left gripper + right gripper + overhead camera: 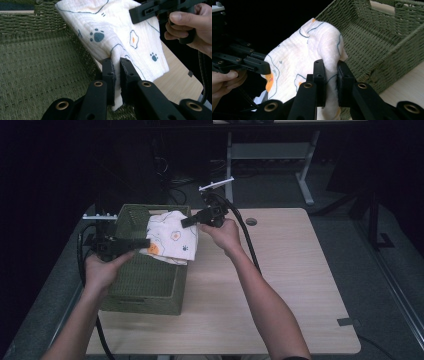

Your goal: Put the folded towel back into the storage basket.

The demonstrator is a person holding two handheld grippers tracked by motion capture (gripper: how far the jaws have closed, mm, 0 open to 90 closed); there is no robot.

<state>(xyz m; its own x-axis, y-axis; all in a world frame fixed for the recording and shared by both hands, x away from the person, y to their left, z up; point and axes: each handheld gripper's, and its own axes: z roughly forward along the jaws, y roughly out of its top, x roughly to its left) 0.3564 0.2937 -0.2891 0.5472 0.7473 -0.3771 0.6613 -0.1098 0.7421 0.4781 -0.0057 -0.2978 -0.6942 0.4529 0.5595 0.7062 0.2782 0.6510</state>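
Light wood-grain table (290,285) with rounded corners, grey grommet hole (251,221) near the far edge, small grey tape piece (347,322) at the near right corner. Green woven basket (145,290) sits directly on its left part, reaching the left edge.

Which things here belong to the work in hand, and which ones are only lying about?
In use:
- printed cloth, held over the basket's right side
- green woven basket
- left gripper, shut on a fold of the cloth
- right gripper, shut on another fold

Lying about:
- wooden table
- round grommet in the tabletop
- small grey tape piece near the table's right edge
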